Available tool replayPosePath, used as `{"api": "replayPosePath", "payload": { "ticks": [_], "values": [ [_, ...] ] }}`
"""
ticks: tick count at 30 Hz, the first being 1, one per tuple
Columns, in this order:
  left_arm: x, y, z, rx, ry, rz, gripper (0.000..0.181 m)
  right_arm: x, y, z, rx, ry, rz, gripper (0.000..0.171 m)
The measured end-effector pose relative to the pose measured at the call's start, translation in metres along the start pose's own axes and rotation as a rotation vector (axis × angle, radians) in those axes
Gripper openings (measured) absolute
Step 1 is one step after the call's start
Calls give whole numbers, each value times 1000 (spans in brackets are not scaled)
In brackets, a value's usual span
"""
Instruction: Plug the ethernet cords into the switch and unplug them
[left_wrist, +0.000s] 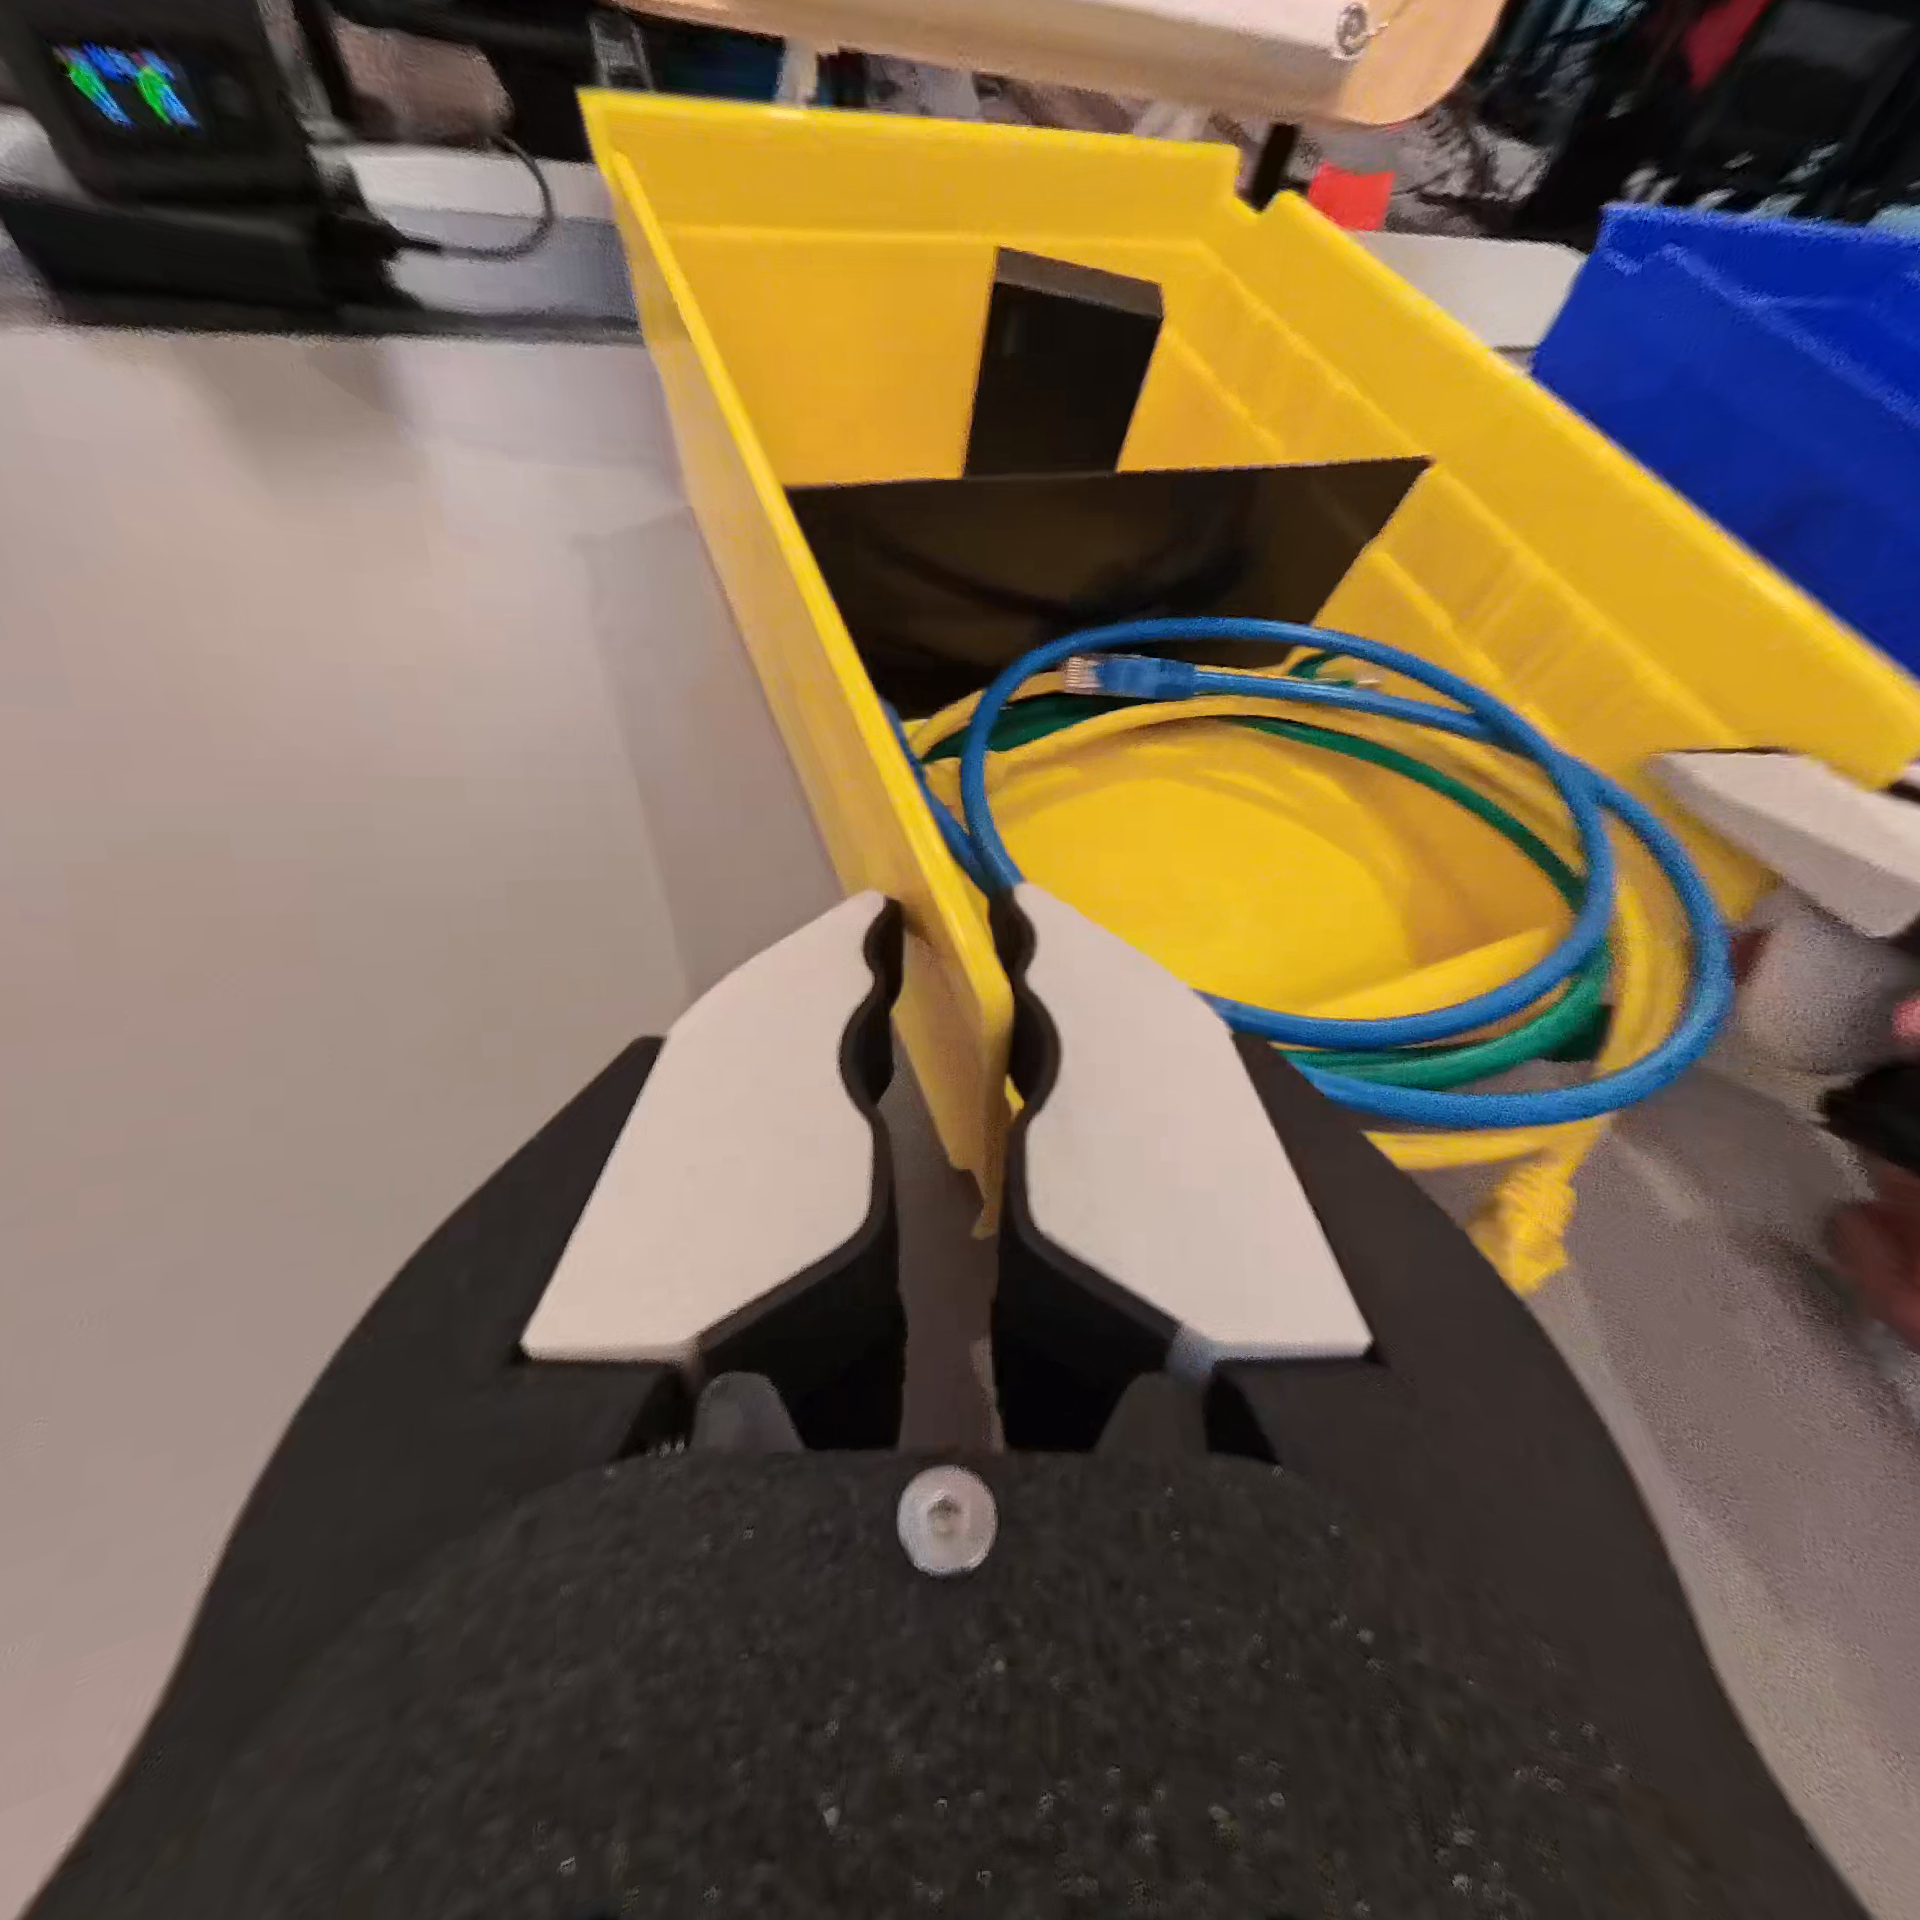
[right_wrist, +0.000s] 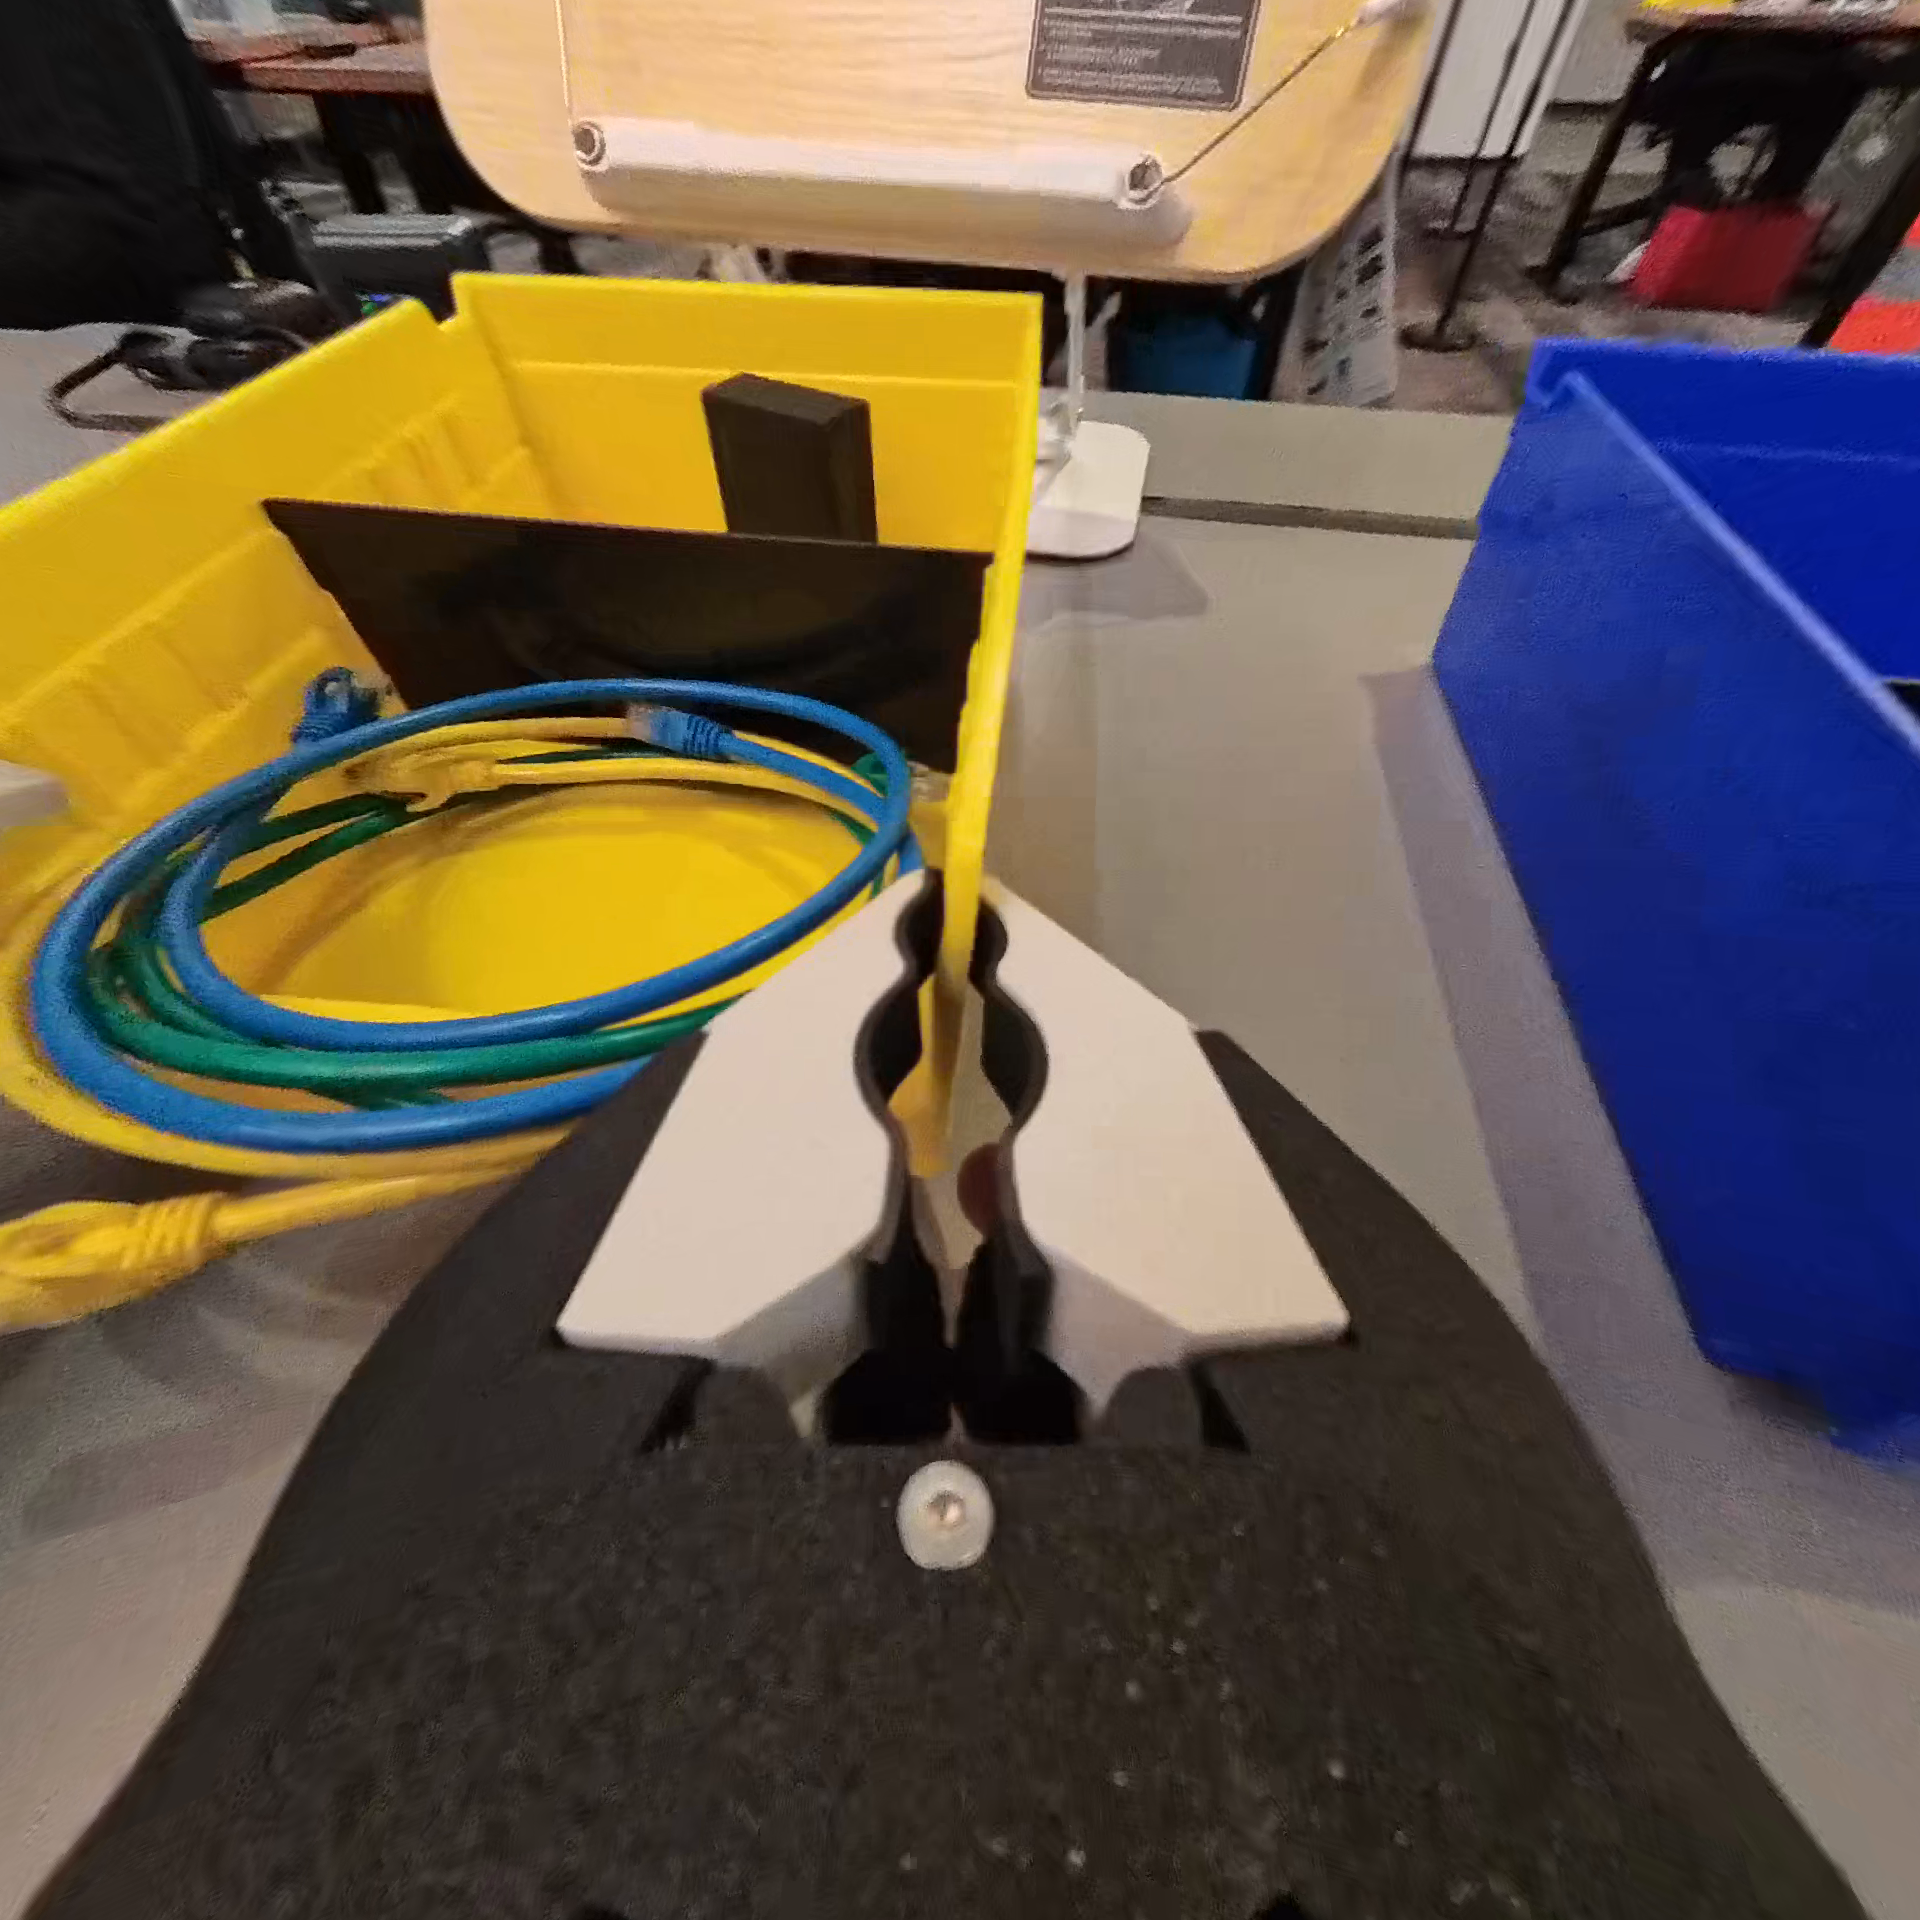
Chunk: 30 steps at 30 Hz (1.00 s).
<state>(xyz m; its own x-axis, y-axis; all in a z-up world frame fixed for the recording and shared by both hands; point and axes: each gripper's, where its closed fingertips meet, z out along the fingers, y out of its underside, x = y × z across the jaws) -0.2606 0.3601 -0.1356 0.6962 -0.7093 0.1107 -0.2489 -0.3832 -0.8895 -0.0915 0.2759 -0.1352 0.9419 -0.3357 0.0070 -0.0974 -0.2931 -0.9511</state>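
A yellow bin (left_wrist: 935, 343) (right_wrist: 239, 540) holds coiled blue (left_wrist: 1590, 810) (right_wrist: 540, 1023), green (left_wrist: 1455, 1060) (right_wrist: 343, 1060) and yellow (left_wrist: 1527, 1236) (right_wrist: 114, 1242) ethernet cords in its front part. A black divider (left_wrist: 1070, 551) (right_wrist: 665, 613) crosses the bin, and a black box (left_wrist: 1070, 364) (right_wrist: 795, 457), probably the switch, stands upright behind it. My left gripper (left_wrist: 948, 914) is shut on the bin's left side wall. My right gripper (right_wrist: 961, 894) is shut on the bin's right side wall. The right gripper's pale finger (left_wrist: 1797, 831) shows at the right edge of the left wrist view.
A blue bin (left_wrist: 1756, 405) (right_wrist: 1704, 831) stands right of the yellow one. A pale wooden lamp-like board (right_wrist: 935, 114) on a white stand (right_wrist: 1081, 488) is behind. A black device with a screen (left_wrist: 156, 114) and cable sit far left on the grey table (left_wrist: 343, 727).
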Motion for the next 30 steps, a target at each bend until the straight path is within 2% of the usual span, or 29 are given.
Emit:
{"api": "replayPosePath", "payload": {
  "ticks": [2, 7, 14, 18, 21, 23, 25, 27, 28, 30],
  "values": [
    [-16, -2, 0, 0, -132, 103, 6, -12, -6, -2, 33, 38, -36, 2],
    [-67, -9, -21, 15, -129, -9, 4, -68, -29, -11, 117, 94, -63, 3],
    [-186, -29, -77, 95, -310, 36, 2, -195, -28, 18, 70, -61, -29, 5],
    [-236, -6, -84, 47, -312, -36, 2, -244, -23, 35, 21, -101, -52, 5],
    [-259, 9, -87, 8, -329, 5, 3, -269, -16, 39, 16, -180, -44, 7],
    [-264, 8, -87, 22, -270, -52, 3, -277, -14, 37, 24, -253, -76, 11],
    [-263, 8, -88, 54, -216, -162, 4, -280, -11, 30, -17, -382, -22, 16],
    [-262, 12, -90, 58, -193, -236, 7, -275, -8, 9, -90, -546, 31, 27],
    [-262, 15, -92, 48, -195, -245, 11, -268, -11, -5, -93, -623, 44, 35],
    [-262, 12, -101, 77, -197, -222, 17, -242, -14, -35, -68, -734, 46, 40]
  ]
}}
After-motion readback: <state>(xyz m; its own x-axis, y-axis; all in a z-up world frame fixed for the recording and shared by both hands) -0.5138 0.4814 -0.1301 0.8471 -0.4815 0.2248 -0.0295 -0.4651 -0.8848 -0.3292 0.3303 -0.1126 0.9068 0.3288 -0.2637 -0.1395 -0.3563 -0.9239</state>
